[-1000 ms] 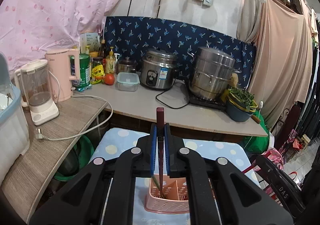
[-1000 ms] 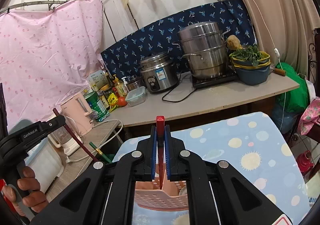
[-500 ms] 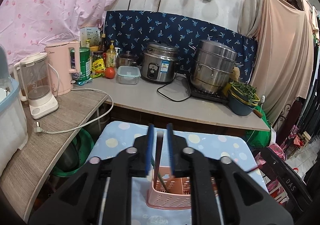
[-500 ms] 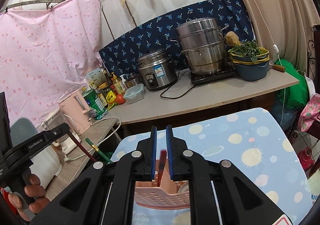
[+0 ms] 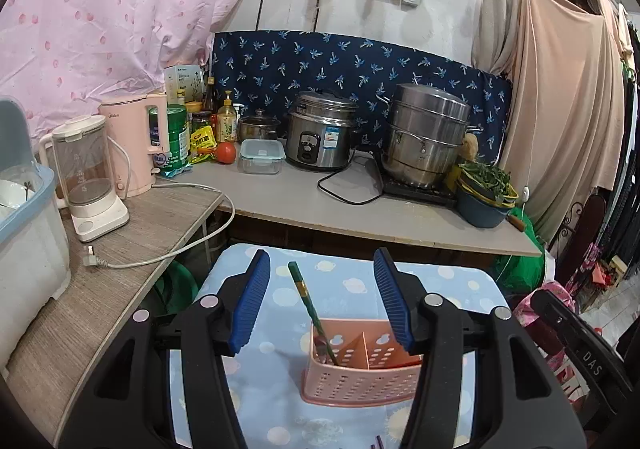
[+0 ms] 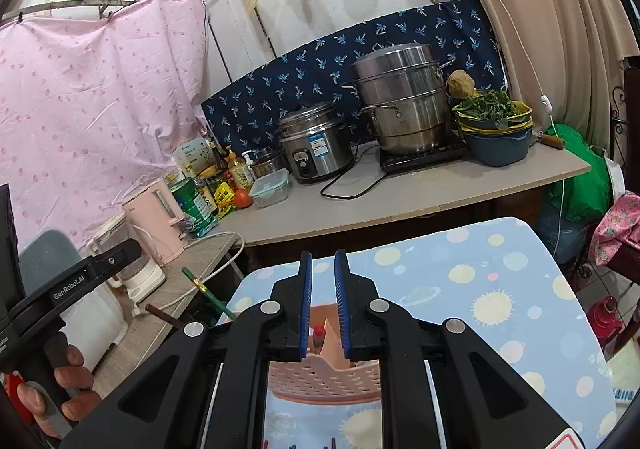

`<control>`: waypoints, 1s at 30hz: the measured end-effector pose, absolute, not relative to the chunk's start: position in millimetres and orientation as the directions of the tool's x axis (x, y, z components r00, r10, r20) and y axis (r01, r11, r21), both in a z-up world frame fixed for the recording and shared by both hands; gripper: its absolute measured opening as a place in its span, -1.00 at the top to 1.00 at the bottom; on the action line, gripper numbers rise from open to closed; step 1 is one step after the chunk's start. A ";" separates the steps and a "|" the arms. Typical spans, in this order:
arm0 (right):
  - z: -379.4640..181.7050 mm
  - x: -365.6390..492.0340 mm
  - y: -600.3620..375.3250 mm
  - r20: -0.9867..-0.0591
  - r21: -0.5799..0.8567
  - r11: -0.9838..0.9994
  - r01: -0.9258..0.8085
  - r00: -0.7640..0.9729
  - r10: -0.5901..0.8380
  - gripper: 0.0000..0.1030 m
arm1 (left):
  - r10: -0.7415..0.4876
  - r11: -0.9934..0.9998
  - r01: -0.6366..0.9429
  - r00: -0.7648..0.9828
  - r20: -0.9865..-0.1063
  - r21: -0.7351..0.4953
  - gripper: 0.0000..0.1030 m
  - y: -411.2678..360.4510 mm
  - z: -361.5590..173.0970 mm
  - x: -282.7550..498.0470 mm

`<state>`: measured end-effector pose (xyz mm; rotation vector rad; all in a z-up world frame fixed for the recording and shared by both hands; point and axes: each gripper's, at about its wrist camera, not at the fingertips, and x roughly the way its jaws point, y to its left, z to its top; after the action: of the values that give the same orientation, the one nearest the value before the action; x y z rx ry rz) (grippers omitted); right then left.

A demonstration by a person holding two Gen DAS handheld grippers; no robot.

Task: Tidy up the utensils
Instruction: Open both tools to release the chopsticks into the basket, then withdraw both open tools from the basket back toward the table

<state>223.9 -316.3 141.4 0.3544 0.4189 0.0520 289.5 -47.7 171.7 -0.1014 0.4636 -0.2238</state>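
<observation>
At the far left of the right wrist view, a hand wraps the black handle of the left gripper; the picture edge cuts the hand off, and the fingers of that tool cannot be seen from here. Just right of it, a green chopstick and a dark brown chopstick slant toward the basket, their lower ends hidden behind the near gripper's black frame.

In the left wrist view the left gripper has just been opening: its blue fingers stand well apart and press on nothing. Between them the green chopstick leans up and to the left, its lower end down in the left compartment of the pink basket. A dull reddish stick end beside it in that compartment is hard to make out. The basket stands on the blue spotted cloth of the near surface, its right end hidden behind the right finger.

The right gripper holds its fingers a narrow gap apart, with nothing pinched. Low in that gap a red-tipped stick stands inside the pink basket, touching neither pad as far as can be told. The frame hides most of the basket, so its compartment cannot be told. Small dark stick ends at the bottom edge are cut off.
</observation>
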 end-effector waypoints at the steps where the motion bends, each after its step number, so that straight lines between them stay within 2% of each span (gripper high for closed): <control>1: 141.6 219.9 -314.5 -0.390 0.342 0.940 0.020 0.913 0.122 0.74 | -0.235 0.971 0.192 0.870 -0.433 -0.142 0.00 -47.6 170.9 285.8; 4: 141.5 208.6 -310.3 -0.394 0.332 0.943 0.011 0.910 0.128 0.72 | -0.228 0.973 0.194 0.868 -0.440 -0.123 -0.03 -46.6 168.0 275.5; 6: 140.1 199.6 -307.8 -0.397 0.328 0.945 0.007 0.908 0.131 0.56 | -0.223 0.975 0.192 0.865 -0.450 -0.114 -0.07 -44.9 164.7 268.5; 7: 139.2 195.6 -306.4 -0.399 0.324 0.946 0.006 0.908 0.131 0.55 | -0.221 0.975 0.193 0.861 -0.458 -0.108 -0.07 -43.9 162.2 264.7; 20: 100.3 126.5 -276.8 -0.497 0.223 0.975 -0.010 0.859 0.123 0.54 | -0.117 0.984 0.170 0.834 -0.540 0.050 -0.07 -45.7 114.3 197.4; 30: 56.5 82.3 -276.9 -0.586 0.229 0.973 0.021 0.801 0.121 0.54 | -0.108 0.985 0.169 0.765 -0.634 0.036 -0.07 -35.2 69.3 161.7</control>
<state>82.3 -276.9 56.5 0.2296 0.6409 0.0542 161.7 -35.2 69.3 0.0934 0.6830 -0.1510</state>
